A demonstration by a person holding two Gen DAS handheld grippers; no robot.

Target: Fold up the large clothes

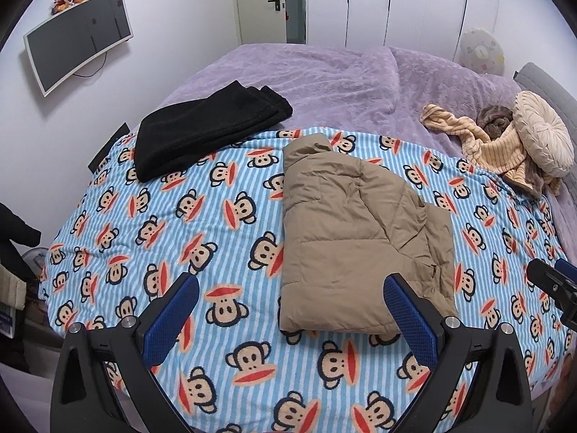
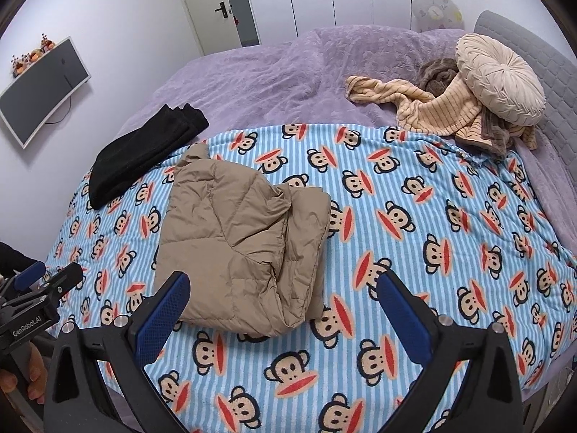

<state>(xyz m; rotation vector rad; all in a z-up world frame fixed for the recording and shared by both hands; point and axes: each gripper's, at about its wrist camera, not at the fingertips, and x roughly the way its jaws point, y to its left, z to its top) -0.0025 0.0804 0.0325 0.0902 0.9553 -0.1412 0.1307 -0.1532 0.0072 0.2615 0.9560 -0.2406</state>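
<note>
Bed blanket carried the folded jacket; my left gripper and right gripper hung released, jaws wide.

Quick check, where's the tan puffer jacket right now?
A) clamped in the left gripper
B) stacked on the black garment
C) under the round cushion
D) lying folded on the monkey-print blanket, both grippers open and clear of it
D: the tan puffer jacket lies folded on the monkey-print blanket, with the left gripper and right gripper open and empty.
</note>
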